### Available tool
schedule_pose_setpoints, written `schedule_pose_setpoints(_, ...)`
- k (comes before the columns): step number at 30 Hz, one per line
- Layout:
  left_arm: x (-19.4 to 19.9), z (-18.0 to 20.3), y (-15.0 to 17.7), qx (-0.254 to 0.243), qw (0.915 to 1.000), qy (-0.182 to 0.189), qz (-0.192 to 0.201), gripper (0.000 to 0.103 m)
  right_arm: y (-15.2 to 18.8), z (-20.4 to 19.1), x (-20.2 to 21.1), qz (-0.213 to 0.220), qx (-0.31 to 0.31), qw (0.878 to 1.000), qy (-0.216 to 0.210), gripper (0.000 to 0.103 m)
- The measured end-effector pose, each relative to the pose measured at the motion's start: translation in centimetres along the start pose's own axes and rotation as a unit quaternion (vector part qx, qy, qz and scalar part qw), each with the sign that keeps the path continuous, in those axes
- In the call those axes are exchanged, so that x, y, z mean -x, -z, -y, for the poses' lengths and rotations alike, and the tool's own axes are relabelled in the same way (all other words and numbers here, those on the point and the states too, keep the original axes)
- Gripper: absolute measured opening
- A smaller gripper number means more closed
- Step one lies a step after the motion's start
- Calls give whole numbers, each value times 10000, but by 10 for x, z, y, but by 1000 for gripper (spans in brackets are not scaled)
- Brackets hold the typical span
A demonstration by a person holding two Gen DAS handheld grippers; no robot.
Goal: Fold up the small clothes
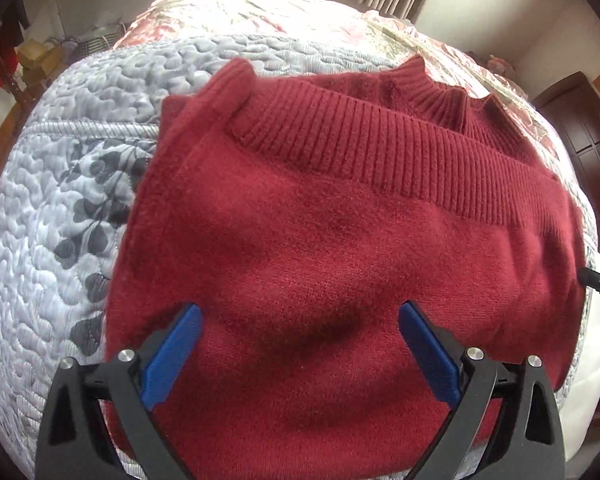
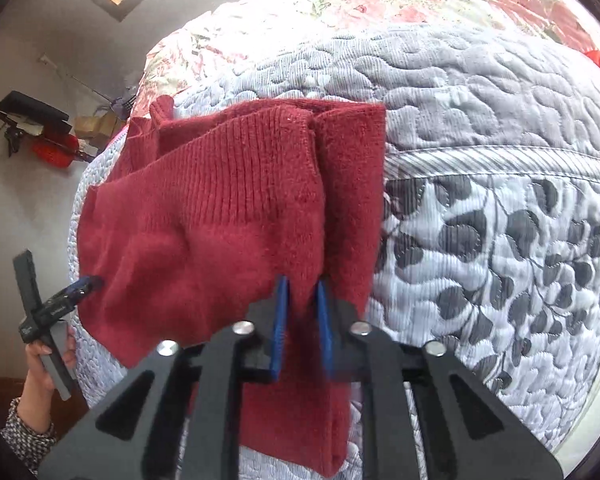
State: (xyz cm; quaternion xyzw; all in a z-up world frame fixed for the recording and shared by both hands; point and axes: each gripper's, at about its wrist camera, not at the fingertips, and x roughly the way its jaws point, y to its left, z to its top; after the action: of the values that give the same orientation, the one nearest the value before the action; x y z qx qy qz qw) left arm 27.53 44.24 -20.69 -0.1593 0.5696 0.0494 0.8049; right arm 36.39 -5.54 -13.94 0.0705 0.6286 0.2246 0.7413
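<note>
2 grippers are working over a red sweater [image 1: 320, 240] lying folded on a grey quilt [image 1: 60, 200]. The left gripper [image 1: 300, 348] is hovering spread wide above the knit, gripping nothing. The right gripper [image 2: 302, 320] is pinching a raised fold, fingers nearly closed. A floral bedspread [image 2: 340, 12] is lying beyond.

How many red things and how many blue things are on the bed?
Red: 1, the dark red knitted sweater
Blue: 4, the blue pads on the left tool and right tool, two each
Total: 5
</note>
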Motion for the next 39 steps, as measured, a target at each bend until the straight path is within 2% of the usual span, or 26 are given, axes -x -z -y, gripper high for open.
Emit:
schedule_pose_setpoints(3,-10,-2,-1,102,9999,-8,-47,99,-4,-2,8,195,130,9997,98,5)
schedule_pose_setpoints(6,-16,2,-4,97,9999,33,-57,99,2,6,7,219,-8,9994,274,5)
schedule_pose_setpoints(12,-20,-2,-7,58,9999,43,-96,99,10,17,-12,129,-220,9995,164,5)
schedule_pose_setpoints(15,-22,-4,-8,45,9999,69,-108,99,11,12,-12,127,-109,9995,271,9)
schedule_pose_setpoints(18,-17,-5,-11,73,9999,104,-99,99,14,8,0,204,-132,9995,195,19)
schedule_pose_setpoints(19,-13,-6,-12,99,9998,133,-64,99,17,8,6,251,-137,9994,173,20)
schedule_pose_setpoints(24,3,-8,-11,226,9993,303,80,99,43,-4,21,290,31,9991,305,20)
schedule_pose_setpoints(27,2,-6,-9,189,9993,309,55,99,57,-5,10,157,51,9988,471,14)
schedule_pose_setpoints(30,-9,-4,-6,87,9998,185,-57,99,65,2,-5,-13,-70,9982,599,14)
schedule_pose_setpoints(34,-15,1,-2,-130,9999,47,-67,99,68,4,-14,-33,-106,9979,642,21)
schedule_pose_setpoints(36,-14,3,-1,-157,9998,28,-74,99,68,3,-11,-5,-140,9984,547,21)
schedule_pose_setpoints(38,-8,4,-2,-93,9999,67,-50,99,69,2,-1,78,-194,9989,423,25)
schedule_pose_setpoints(39,-4,5,-2,-45,9999,120,-20,99,70,2,5,133,-223,9991,336,30)
